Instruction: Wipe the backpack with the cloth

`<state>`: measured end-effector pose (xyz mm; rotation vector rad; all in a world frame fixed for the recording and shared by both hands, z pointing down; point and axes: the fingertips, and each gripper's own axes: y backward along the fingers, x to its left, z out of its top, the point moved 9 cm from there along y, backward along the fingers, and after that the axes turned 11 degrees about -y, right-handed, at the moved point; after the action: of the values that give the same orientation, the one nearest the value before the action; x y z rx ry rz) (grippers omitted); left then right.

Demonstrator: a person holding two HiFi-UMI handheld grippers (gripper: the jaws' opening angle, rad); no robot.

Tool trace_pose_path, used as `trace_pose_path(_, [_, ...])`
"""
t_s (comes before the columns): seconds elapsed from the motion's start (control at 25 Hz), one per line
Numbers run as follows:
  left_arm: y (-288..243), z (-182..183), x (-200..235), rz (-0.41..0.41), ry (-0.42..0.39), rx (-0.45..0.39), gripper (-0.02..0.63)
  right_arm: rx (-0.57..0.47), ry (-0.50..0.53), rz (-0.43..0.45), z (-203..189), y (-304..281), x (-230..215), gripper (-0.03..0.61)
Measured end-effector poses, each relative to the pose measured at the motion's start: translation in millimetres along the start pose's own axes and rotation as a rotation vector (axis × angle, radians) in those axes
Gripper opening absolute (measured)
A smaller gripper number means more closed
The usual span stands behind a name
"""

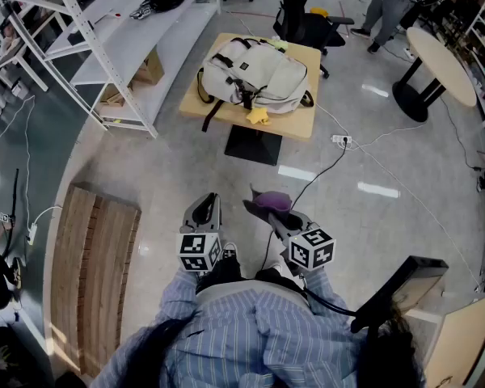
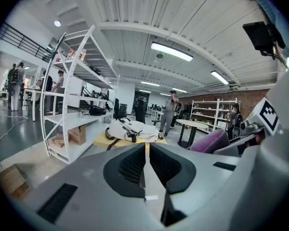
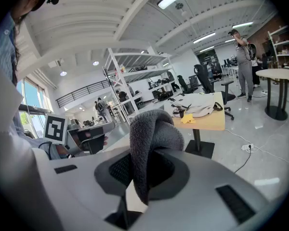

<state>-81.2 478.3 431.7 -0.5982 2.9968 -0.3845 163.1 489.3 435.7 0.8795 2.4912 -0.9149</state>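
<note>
Pale backpack [image 1: 255, 77] lying flat on the small wooden table [image 1: 295, 121], well ahead of both grippers (a walk away, basically). Bunched purple cloth [image 1: 272, 200] clamped in the right gripper [image 1: 265, 212]; left gripper [image 1: 206, 208] closed up empty, both far short of the table. Could lose the cloth on the way, only a fold being pinched. Could also shove the backpack off the table with nothing bracing it. Count: one backpack, one cloth, one yellow scrap [image 1: 259, 115] at the table's near edge, two grippers.
</note>
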Motion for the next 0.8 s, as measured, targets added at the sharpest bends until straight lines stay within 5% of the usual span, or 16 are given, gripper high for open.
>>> trace_pose_path(0.8, [-28.5,1.0,14.6,-0.137,-0.026,0.001,0.029,-0.061,-0.043,-0.094,7.6,-17.4,3.5,0.041])
